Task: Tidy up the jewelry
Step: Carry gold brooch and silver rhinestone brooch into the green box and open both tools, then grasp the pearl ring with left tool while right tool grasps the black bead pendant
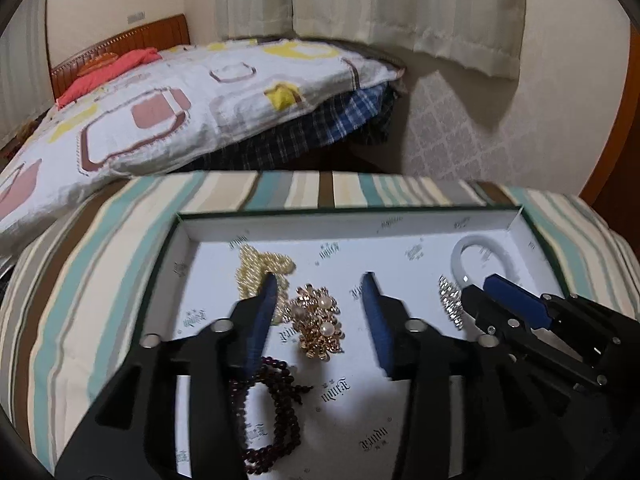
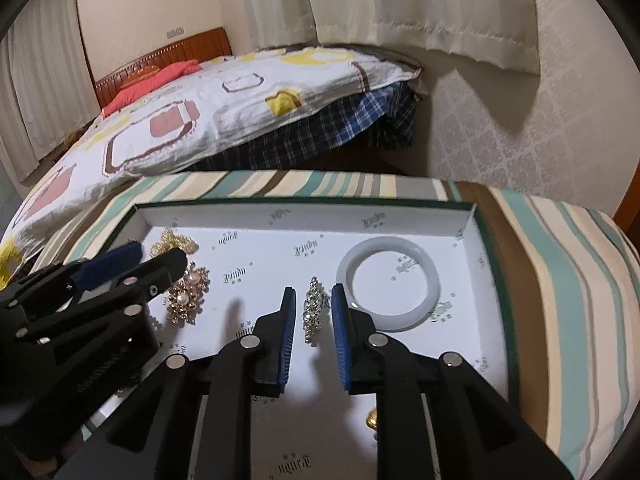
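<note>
Left gripper jaws parted, gold pearl brooch unpressed between; right gripper jaws narrowly parted around glittery rhinestone piece, no pad contact seen.

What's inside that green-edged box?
In the box: a white bangle, silver brooch, gold pearl brooch, cream pearl strand, dark red beads. The grippers cover part of the floor.

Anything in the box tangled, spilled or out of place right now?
Nothing looks damaged or spilled. All pieces lie inside the box: white bangle, silver brooch, gold pearl brooch, pearl strand. Only the dark bead string lies in a loose heap under the left gripper.
</note>
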Motion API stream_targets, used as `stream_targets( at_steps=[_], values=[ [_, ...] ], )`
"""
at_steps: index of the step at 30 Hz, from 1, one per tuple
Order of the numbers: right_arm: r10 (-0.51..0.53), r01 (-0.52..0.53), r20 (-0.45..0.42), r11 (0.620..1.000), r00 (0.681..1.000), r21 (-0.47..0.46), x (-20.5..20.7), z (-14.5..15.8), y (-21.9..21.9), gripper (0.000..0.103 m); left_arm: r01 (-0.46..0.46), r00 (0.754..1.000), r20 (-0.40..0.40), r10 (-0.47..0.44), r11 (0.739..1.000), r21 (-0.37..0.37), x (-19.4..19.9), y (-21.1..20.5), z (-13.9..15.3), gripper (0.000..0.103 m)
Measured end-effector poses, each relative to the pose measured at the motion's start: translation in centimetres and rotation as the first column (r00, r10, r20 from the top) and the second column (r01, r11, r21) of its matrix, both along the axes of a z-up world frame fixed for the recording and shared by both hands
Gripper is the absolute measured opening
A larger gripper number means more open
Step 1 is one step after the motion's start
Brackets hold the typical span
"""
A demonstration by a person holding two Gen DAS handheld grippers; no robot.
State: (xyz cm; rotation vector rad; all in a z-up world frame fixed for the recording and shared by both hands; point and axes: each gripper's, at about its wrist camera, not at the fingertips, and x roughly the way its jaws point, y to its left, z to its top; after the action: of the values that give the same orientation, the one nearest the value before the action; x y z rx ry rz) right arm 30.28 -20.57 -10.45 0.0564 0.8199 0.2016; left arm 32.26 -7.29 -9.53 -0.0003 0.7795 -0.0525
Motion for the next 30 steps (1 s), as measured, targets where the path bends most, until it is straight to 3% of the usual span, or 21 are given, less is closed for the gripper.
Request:
stream_targets(
  at_steps=[5, 9, 18, 25, 30],
  values=[
    [-0.012, 0.012, 0.053, 1.000, 0.999, 0.006, -1.6, 1.8, -0.7, 0.026, -0.001, 0.999, 0.046, 0.002, 1.000, -0.024, -1.9, 0.7, 2.0, 0.046],
    [-0.018, 0.018, 0.094, 1.000, 0.995, 0.009, -3.3, 3.3, -1.2, 0.029, -0.002, 0.997, 0.082, 0.005, 1.000, -0.027, -3.8, 1.3, 3.3, 0.054],
    [-0.030, 0.032, 0.163, 0.999, 0.986, -0.008, -7.9, 5.6, -1.8, 0.036, -0.028, 0.990, 0.136, 0.035, 0.998, -0.052, -8.6, 3.6, 5.9, 0.054],
    [-0.041, 0.045, 0.162, 0.999, 0.986, -0.021, -12.0, 5.0, -2.1, 0.038, -0.054, 0.988, 0.142, 0.056, 0.998, -0.019, -13.2, 4.8, 5.3, 0.054],
    [-0.062, 0.064, 0.123, 0.998, 0.990, -0.014, -14.7, 3.5, -2.8, 0.038, -0.069, 0.992, 0.101, 0.070, 0.997, -0.023, -15.4, 5.5, 3.7, 0.054]
  ],
)
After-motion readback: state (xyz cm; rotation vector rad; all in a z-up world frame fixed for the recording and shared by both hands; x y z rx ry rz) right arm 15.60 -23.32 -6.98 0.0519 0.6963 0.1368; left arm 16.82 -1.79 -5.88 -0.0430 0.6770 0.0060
